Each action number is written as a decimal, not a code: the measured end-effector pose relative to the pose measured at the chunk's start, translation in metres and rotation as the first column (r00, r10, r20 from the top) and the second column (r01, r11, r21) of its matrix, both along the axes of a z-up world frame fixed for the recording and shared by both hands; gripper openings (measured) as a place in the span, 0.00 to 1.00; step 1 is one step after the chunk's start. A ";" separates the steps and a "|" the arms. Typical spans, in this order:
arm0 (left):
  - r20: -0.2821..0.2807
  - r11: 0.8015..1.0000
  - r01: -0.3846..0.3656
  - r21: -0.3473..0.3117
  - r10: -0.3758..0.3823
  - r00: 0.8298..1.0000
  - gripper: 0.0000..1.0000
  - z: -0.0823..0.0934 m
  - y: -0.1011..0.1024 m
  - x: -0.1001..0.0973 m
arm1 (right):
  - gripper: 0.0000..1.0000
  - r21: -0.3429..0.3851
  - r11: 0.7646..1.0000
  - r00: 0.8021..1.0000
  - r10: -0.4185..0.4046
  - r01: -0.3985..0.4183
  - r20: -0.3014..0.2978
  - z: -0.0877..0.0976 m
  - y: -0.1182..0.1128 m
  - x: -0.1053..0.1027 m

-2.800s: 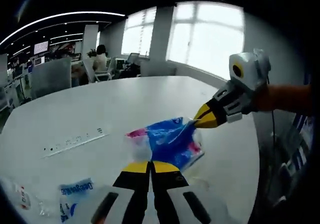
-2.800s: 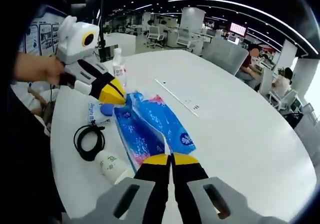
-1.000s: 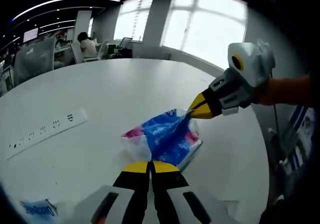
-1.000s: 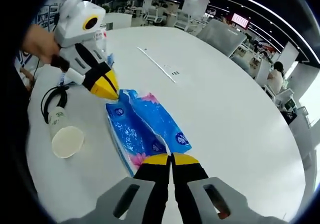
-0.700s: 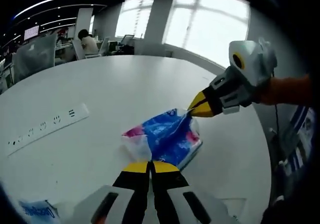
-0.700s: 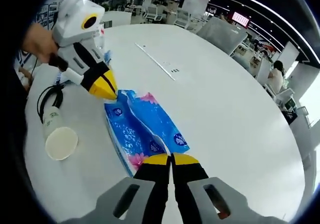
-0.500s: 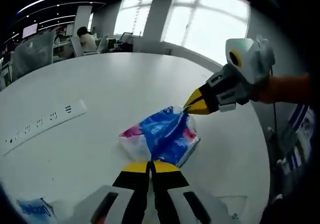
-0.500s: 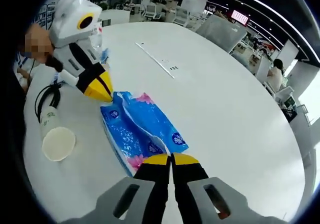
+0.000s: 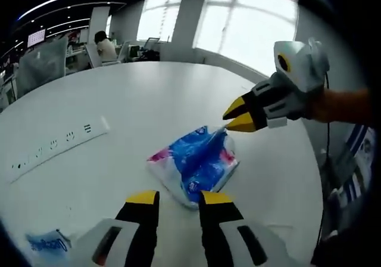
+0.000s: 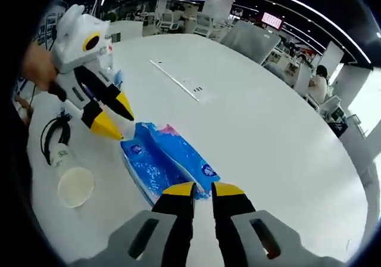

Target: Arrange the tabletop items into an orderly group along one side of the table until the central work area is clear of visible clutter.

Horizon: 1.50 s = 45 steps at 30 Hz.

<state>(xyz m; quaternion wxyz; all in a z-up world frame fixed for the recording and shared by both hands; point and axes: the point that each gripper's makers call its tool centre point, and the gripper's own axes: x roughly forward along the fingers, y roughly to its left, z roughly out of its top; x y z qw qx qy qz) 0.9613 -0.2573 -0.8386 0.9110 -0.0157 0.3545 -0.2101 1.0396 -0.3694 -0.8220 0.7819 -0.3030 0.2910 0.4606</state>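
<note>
Tissue pack [image 9: 196,163] near edge behind fingers [image 9: 144,198]

Beyond the far edge of the white bench [image 9: 149,106], large bright windows [image 9: 250,28] line the wall, and a person [image 9: 105,45] sits near office chairs [image 10: 178,18]. Curved strip lights [image 10: 286,2] run across the dark ceiling, with a red-lit screen [image 10: 271,20] further off.

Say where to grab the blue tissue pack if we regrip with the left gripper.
Probably the near short end of the tissue pack, coming in low along the white table. The pack lies flat and soft, its end wrap sticking out toward the open left gripper. The right gripper, also open, sits at the far end.
</note>
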 end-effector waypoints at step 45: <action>0.010 0.830 -0.556 0.042 0.556 0.831 0.59 0.053 0.129 -0.182 | 0.39 0.237 0.940 0.962 0.266 -0.244 -0.064 0.056 0.166 -0.085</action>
